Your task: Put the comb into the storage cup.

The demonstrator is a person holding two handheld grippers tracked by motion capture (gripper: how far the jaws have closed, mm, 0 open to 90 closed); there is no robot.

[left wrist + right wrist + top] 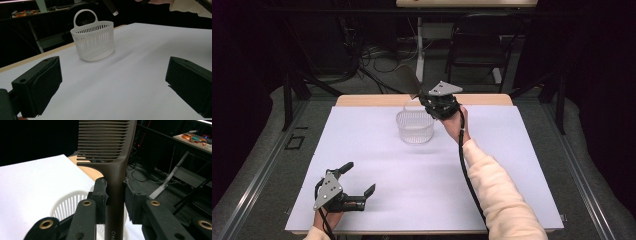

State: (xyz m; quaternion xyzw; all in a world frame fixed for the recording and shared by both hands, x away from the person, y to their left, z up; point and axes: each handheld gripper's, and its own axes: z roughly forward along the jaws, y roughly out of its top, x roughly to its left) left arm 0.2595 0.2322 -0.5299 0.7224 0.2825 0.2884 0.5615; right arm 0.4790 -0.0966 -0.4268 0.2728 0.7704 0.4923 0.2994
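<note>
My right gripper (422, 99) hangs just above the far right rim of a white slotted basket (414, 127), shut on the handle of a dark brown comb (408, 79). The comb's toothed head points up and away from me. In the right gripper view both pads press the comb (117, 170) handle at my right gripper (115, 193), with the basket (66, 203) below. My left gripper (359, 178) rests at the table's near left corner, jaws wide open and nothing between them. The left gripper (112, 85) faces the basket (93, 42), which stands upright with its loop handle up.
A white sheet (377, 165) covers the table; a wooden edge strip (372, 100) shows along its far side. Beyond it stand a dark chair (482, 45) and a white desk leg (419, 45), with cables on the floor.
</note>
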